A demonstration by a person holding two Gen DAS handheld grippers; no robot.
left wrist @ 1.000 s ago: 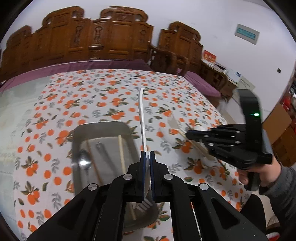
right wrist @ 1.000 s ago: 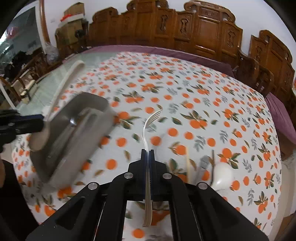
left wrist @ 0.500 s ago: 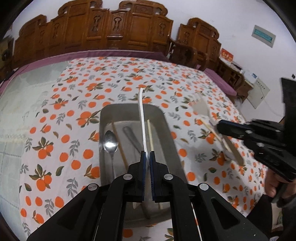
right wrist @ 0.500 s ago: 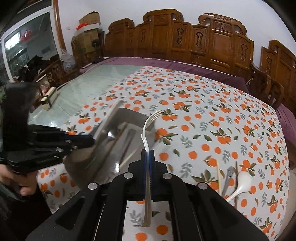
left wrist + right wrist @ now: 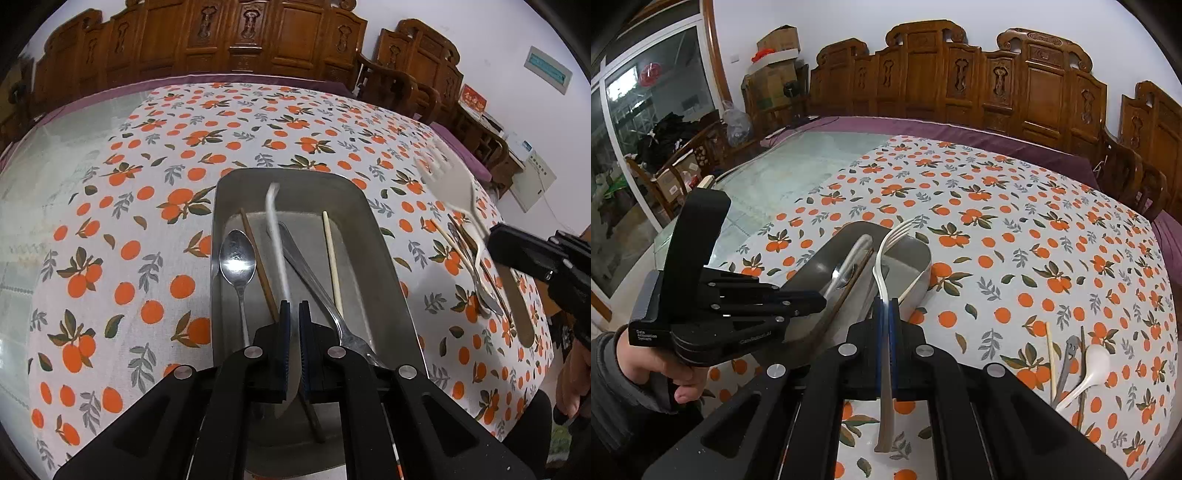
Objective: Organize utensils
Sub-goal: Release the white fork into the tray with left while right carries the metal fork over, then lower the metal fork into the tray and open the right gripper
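A steel tray (image 5: 384, 258) on the orange-print cloth holds a metal spoon (image 5: 237, 263), a brown chopstick (image 5: 258, 266), a pale chopstick (image 5: 331, 258) and a metal utensil (image 5: 314, 280). My left gripper (image 5: 293, 314) is shut on a white plastic spoon (image 5: 277, 240), seen edge-on over the tray. My right gripper (image 5: 885, 306) is shut on a white plastic fork (image 5: 884, 254), tines above the tray's (image 5: 919, 280) near end. The fork (image 5: 454, 192) also shows at the right of the left wrist view.
Loose utensils lie on the cloth right of the tray: a white spoon (image 5: 1089, 369), a metal piece (image 5: 1067, 358), chopsticks (image 5: 1050, 358). Carved wooden chairs (image 5: 979, 85) line the far table edge. Bare glass tabletop (image 5: 798, 166) lies left.
Both grippers have moved over the tray. The left one now hangs its spoon above the tray's middle; the right one has swung left, bringing the fork to the tray's edge.
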